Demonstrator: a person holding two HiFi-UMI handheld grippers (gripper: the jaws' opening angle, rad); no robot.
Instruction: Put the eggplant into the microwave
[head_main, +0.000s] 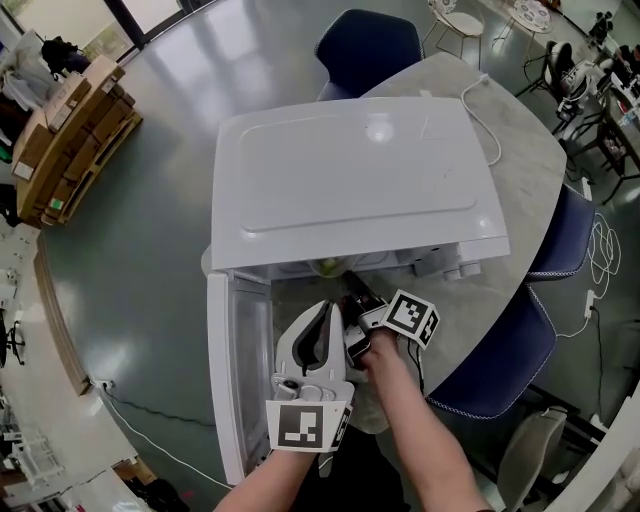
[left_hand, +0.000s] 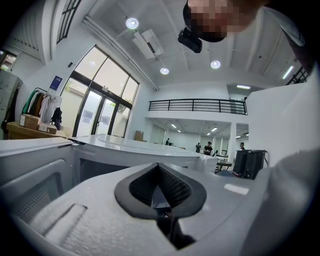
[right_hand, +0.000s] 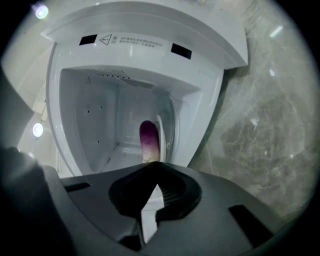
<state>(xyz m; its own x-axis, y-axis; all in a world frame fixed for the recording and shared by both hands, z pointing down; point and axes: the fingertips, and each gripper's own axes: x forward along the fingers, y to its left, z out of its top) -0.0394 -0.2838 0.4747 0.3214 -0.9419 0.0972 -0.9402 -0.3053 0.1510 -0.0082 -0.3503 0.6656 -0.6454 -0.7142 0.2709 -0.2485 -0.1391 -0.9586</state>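
The white microwave (head_main: 350, 170) stands on the table with its door (head_main: 235, 370) swung open to the left. In the right gripper view the purple eggplant (right_hand: 147, 139) lies inside the microwave cavity (right_hand: 95, 120), a little beyond my jaw tips and apart from them. My right gripper (right_hand: 156, 167) is shut with nothing between its jaws; in the head view it (head_main: 352, 302) sits at the cavity mouth. Beside it on the left, the white left gripper (head_main: 325, 308) hangs in front of the opening. Its jaws (left_hand: 157, 167) meet, empty.
The microwave sits on a grey marbled table (head_main: 520, 150) whose surface also fills the right gripper view's right side (right_hand: 265, 125). A white cable (head_main: 485, 120) runs behind the oven. Blue chairs (head_main: 365, 45) (head_main: 500, 350) ring the table. Cardboard boxes (head_main: 70, 130) lie on the floor far left.
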